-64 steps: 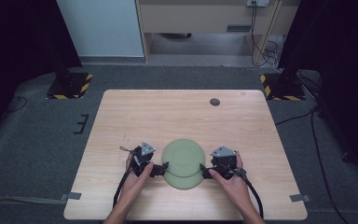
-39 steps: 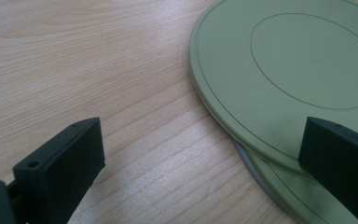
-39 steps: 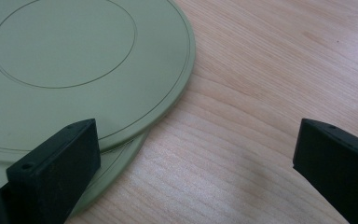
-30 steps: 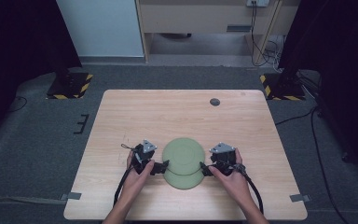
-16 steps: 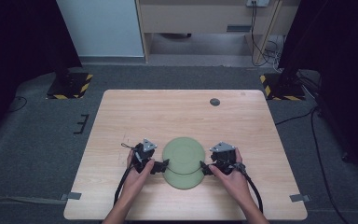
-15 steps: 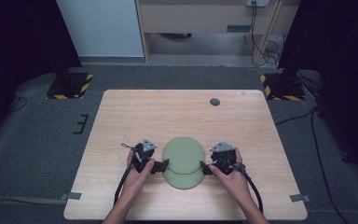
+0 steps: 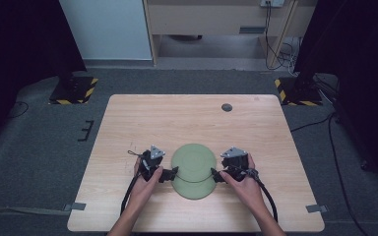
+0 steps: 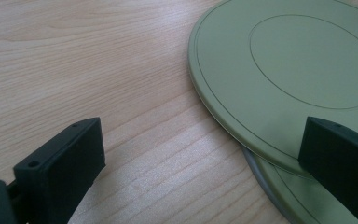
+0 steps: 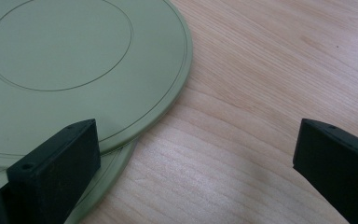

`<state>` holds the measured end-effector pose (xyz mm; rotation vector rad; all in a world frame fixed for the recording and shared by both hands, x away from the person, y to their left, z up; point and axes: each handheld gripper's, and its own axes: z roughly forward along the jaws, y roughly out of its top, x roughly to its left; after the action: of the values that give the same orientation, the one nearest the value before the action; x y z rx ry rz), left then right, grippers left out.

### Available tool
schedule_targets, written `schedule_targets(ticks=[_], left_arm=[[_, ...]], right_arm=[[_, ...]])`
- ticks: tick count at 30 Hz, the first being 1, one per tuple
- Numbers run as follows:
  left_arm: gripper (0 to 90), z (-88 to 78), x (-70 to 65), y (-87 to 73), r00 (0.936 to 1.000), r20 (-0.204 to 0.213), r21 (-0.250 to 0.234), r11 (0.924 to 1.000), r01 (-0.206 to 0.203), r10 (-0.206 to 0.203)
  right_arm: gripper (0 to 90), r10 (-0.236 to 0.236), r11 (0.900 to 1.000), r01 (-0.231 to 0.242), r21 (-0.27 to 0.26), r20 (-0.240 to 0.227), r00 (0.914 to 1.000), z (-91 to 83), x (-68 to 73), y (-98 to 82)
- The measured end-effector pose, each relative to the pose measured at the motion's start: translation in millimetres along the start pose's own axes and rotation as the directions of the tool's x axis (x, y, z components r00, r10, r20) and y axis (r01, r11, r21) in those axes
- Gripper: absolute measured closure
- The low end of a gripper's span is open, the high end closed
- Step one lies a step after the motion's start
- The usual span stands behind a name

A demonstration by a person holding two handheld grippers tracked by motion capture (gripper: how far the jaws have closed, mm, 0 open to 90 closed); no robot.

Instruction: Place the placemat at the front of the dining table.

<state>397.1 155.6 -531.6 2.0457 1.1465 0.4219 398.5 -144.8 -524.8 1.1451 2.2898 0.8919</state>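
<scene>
1. Two round, flat, matte olive-green plastic plates lie stacked off-centre on the pale wood-grain bench [image 7: 192,118], between the two hand-held grippers. The upper green plate [image 7: 193,162] sits farther from the person, and the lower green plate [image 7: 195,188] peeks out on the near side.
2. Each plate has a smooth surface with a thin engraved ring near the rim and another around the middle, seen clearly in the left gripper view [image 8: 303,60] and the right gripper view [image 9: 70,51].
3. The bench top shows fine, straight, light-brown grain with a dull sheen. A small dark round disc [image 7: 227,107] sits far beyond both hand-held grippers, near the bench's far edge.
4. The left hand-held gripper [image 7: 170,173] is black, with blocky rectangular jaws, a grey three-cornered plate on top and a trailing black cable. Its jaws stand wide apart and released. In its own view [image 8: 200,163] one jaw hangs over the overlapping rims of the two plates and the other over bare wood; whether that jaw touches the rim cannot be told.
5. The right hand-held gripper [image 7: 217,175] is of the same build and mirrors it, jaws spread wide and grasping nothing. In its own view [image 9: 196,163] one jaw sits over the edge of the plates where the lower rim shows beneath the upper, and the other over bare bench.
6. A hand holds each hand-held gripper from the near side.
</scene>
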Motion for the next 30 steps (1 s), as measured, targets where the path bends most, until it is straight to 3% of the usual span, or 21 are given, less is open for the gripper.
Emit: schedule_targets(ticks=[8, 21, 30], left_arm=[[0.0, 0.0, -0.1, 0.1, 1.0, -0.001, -0.001, 1.0, -0.003, 0.003], [0.0, 0.6, -0.1, 3.0, 0.9999, -0.007, 0.011, 0.9998, -0.014, 0.014], [0.0, -0.5, -0.2, 1.7, 0.9999, -0.009, 0.005, 1.0, -0.006, 0.006]], right_arm=[[0.7, -0.012, 1.0, 0.012, 0.006, -0.008, 0.9999, 1.1, -1.5, 1.7], [0.9, 0.008, 1.0, -0.008, 0.006, -0.015, 0.9999, 3.0, -3.8, 1.9], [8.1, 0.014, 1.0, -0.014, -0.014, -0.03, 0.9994, -5.6, -5.6, 2.9]])
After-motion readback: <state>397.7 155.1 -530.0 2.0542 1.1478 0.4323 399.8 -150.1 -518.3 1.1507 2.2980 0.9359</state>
